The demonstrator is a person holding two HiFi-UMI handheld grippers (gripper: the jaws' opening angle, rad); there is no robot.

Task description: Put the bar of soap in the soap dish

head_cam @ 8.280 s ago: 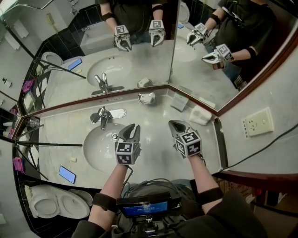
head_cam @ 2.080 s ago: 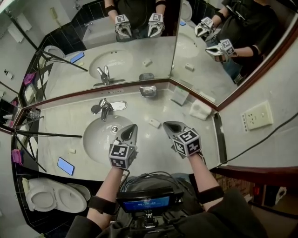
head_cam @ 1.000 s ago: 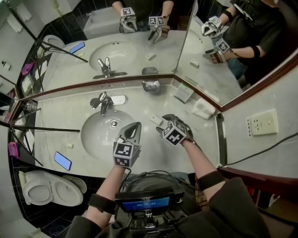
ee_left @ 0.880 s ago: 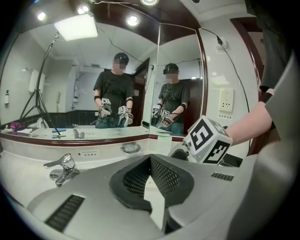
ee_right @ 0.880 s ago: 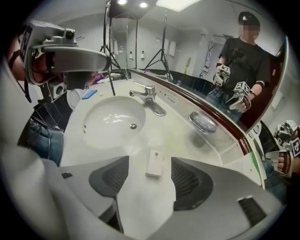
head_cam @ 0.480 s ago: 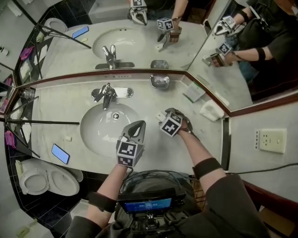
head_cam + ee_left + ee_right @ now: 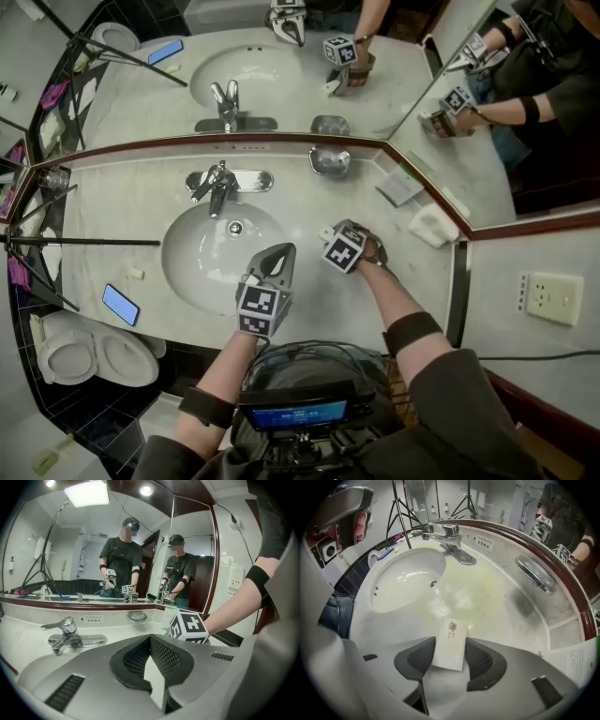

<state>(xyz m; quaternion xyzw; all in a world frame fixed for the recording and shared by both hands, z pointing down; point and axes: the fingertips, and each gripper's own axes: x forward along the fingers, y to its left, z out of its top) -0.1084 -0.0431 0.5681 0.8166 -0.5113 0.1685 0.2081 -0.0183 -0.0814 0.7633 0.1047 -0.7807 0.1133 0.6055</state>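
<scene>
While one bar of soap [image 7: 450,641] lies flat on the bench [image 7: 497,597] beside the single basin [image 7: 211,258], one soap dish [image 7: 330,161] sits well apart, under the mirror [image 7: 281,84]. The bar is white and rectangular (small logo at its far end). Its long axis runs along the right tongs [image 7: 450,656], which have just been closing and pinch its long sides. The left tongs [image 7: 150,644] are pressed together, empty.

The soap [image 7: 451,637] is a small white wrapped bar with a little print at one end. It lies flat on the worktop [image 7: 497,597], just right of the basin [image 7: 405,581]. Its long sides sit between the pads of the right tool [image 7: 450,654], whose jaws have just been closing onto it. The dish [image 7: 536,575], a shallow shiny metal oval, stands at the worktop's far edge, well apart from the soap.
</scene>
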